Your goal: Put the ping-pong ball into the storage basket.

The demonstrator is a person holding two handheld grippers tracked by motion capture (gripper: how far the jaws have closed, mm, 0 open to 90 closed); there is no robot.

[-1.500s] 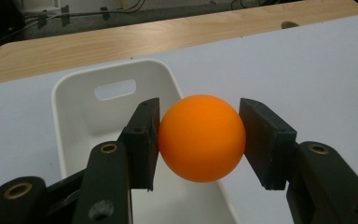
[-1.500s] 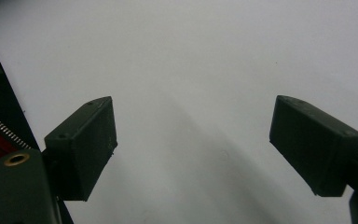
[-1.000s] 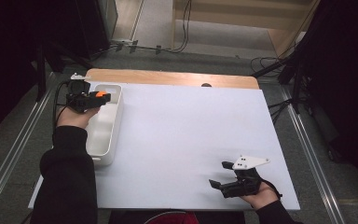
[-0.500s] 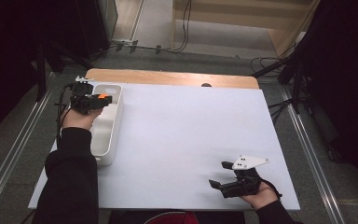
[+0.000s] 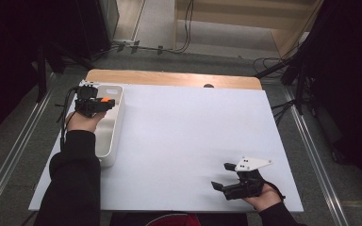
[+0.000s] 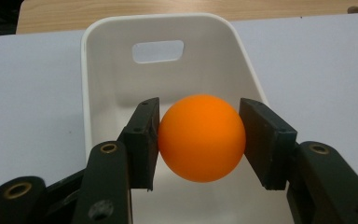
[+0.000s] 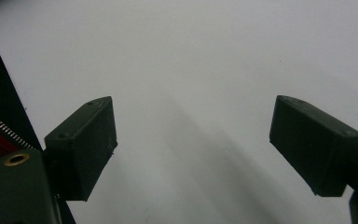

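Table (image 5: 184,141), white-topped, spans the high view. White tray (image 5: 109,127) lies at its nine o'clock edge. Right gripper (image 5: 226,176), at five o'clock, holds its jaws spread, nothing between. Left gripper (image 5: 104,102) pinches the orange ball (image 6: 201,137) over the tray's far end.

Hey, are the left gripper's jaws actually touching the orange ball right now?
Touching. In the left gripper view both black pads of the left gripper press on opposite sides of the orange ball, with no gap, above the white bin.
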